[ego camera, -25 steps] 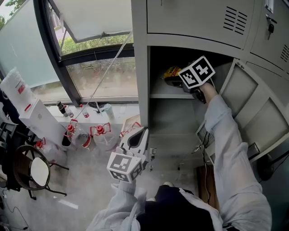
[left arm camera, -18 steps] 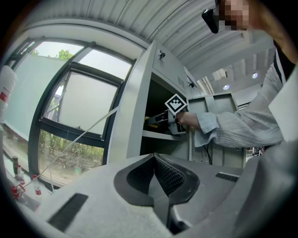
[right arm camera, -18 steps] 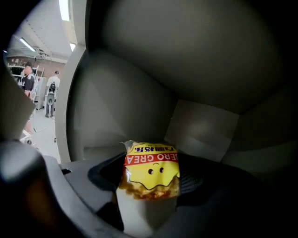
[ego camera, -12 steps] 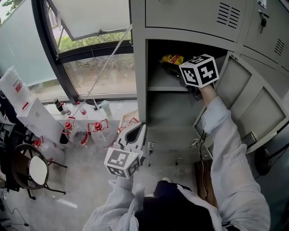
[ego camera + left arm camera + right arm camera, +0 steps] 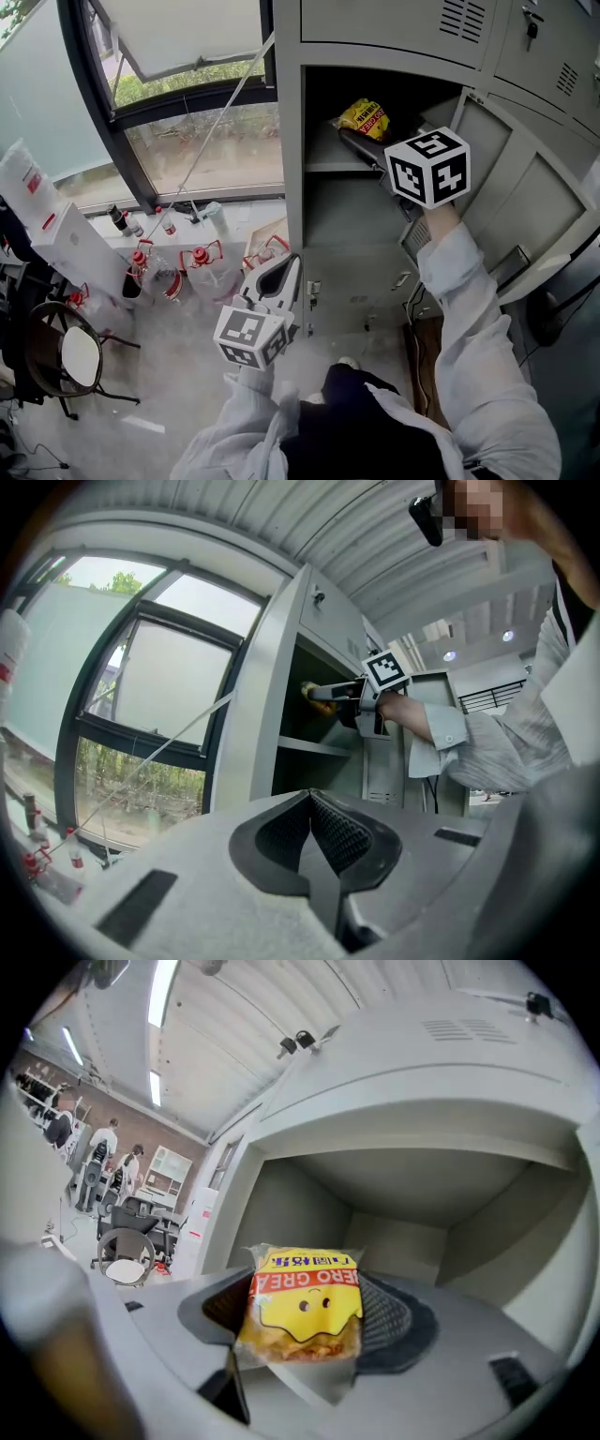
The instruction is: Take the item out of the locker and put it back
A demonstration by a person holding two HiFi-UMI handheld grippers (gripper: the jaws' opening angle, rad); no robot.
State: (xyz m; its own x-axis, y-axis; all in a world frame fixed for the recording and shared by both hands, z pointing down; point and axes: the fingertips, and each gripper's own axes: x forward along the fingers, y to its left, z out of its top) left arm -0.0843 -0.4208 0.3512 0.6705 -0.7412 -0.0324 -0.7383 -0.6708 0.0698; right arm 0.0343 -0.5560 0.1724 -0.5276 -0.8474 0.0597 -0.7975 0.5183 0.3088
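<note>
Head view: looking steeply down at a tall grey metal locker (image 5: 291,141), with the grey door (image 5: 511,187) of one compartment swung open to the right. Reaching up with the right gripper (image 5: 367,141) to the mouth of that open compartment, above the grey inner shelf (image 5: 323,167). Clamped there on a yellow plastic snack packet (image 5: 364,118) with a red band across the top and a cartoon face. Holding the packet at the front of the compartment, lifted clear of the shelf and apart from the back wall.

Right gripper view: jaws part-way apart, pads pressed against both sides of the packet, printed face turned toward the camera, bare grey compartment walls behind.

Hanging low with the left gripper (image 5: 279,277), in front of the locker's lower part and well apart from the packet. Left gripper view: jaws brought fully together, pads meeting, nothing between them.

Left of the locker, a large dark-framed window (image 5: 187,112). Below it, on the floor, clear plastic jugs with red handles (image 5: 211,272) near the wall. Further left, a black chair with a round pale seat (image 5: 66,356).
</note>
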